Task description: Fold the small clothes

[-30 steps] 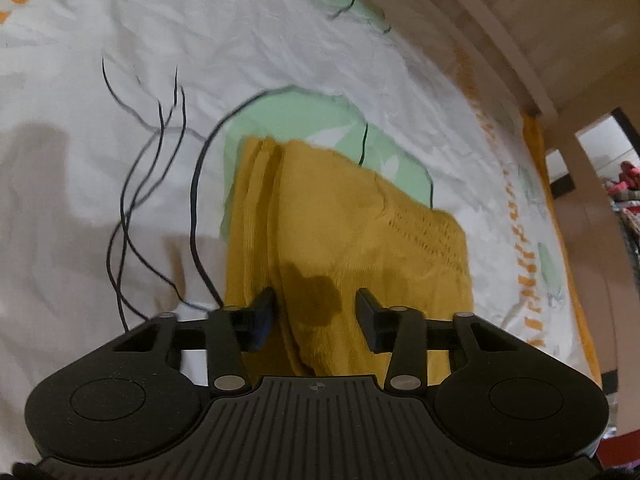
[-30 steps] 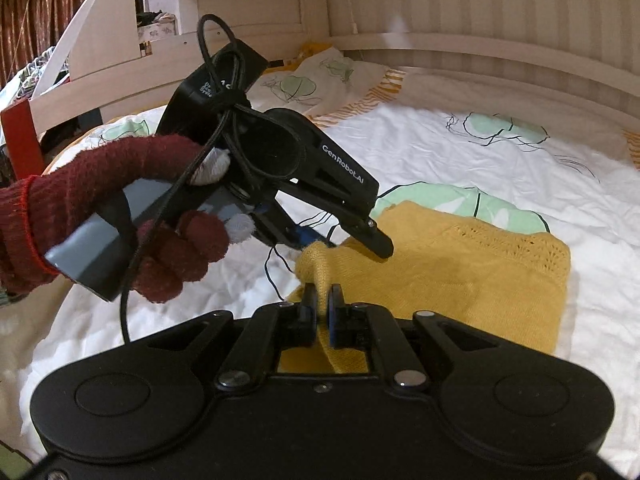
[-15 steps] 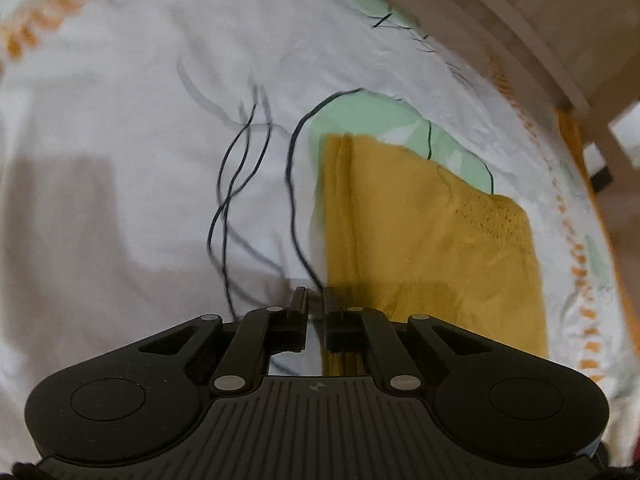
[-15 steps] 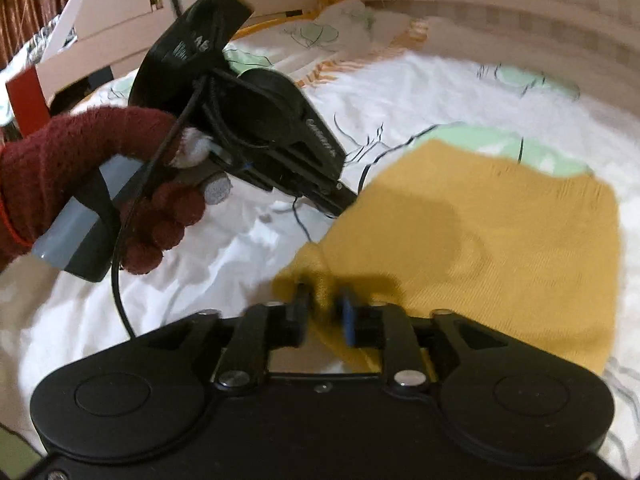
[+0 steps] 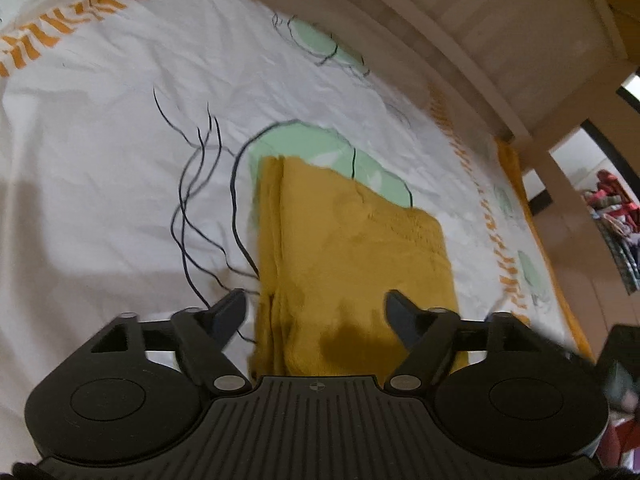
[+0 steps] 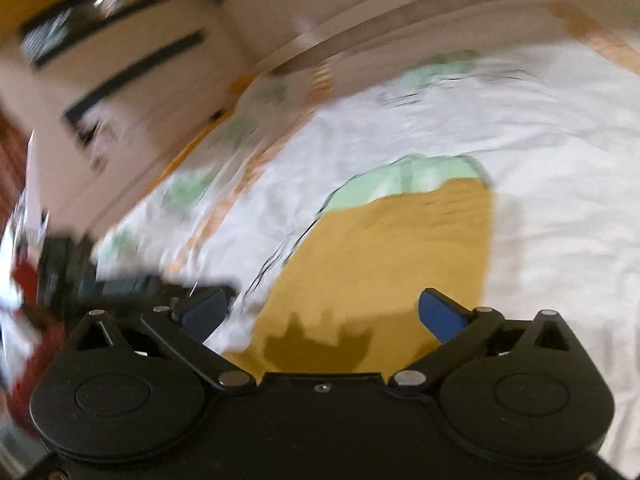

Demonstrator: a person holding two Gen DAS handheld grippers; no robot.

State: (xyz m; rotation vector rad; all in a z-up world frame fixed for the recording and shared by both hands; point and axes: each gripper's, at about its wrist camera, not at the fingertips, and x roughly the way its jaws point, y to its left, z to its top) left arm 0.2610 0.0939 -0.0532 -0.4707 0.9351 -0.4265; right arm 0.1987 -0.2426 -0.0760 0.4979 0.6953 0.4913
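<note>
Both grippers, left [image 5: 314,306] and right [image 6: 322,312], formerly pinching the yellow garment [image 5: 352,256], are opening over it, released; the right view is blurred.

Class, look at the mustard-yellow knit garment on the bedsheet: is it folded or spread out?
Folded. The mustard-yellow knit garment lies as a compact rectangle on the white patterned bedsheet, with stacked layer edges showing along its left side.

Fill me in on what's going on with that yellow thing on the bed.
A person with a gripper in each hand is folding a mustard-yellow knit garment on a white printed bedsheet. It lies folded flat. The left gripper and right gripper are both above its near edge, jaws opening and gripping nothing.
</note>
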